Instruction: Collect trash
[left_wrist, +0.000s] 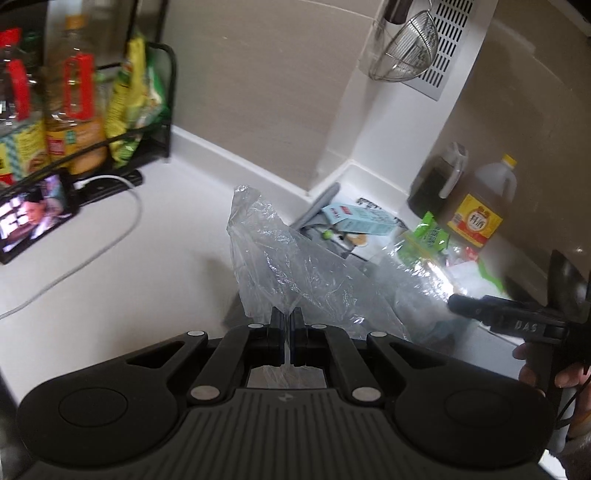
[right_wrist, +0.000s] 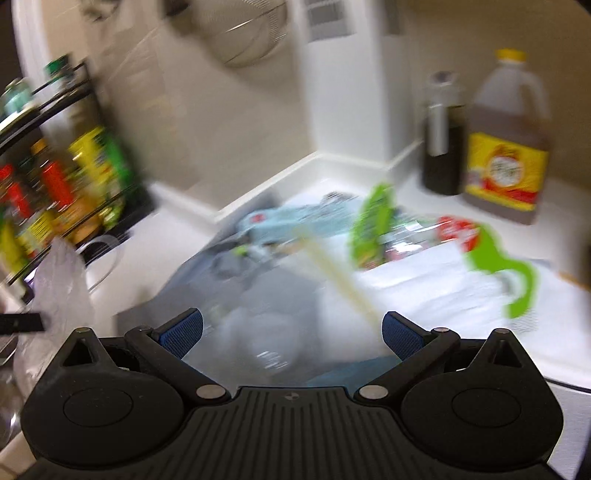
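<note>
Phone (left_wrist: 35, 216) screen only beside left tongs (left_wrist: 287, 317)

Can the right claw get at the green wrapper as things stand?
Probably yes. The right claw is open and empty, and the green wrapper lies ahead on the pile with nothing covering it. The left claw, shut on the clear plastic bag, is off to the side.

My left gripper (left_wrist: 287, 321) is black, with a ribbed grey plate behind it, round silver screws on the link arms and two big round discs. My right gripper (right_wrist: 291, 330) is the same, but its pads (right_wrist: 183, 330) are blue and textured.
</note>
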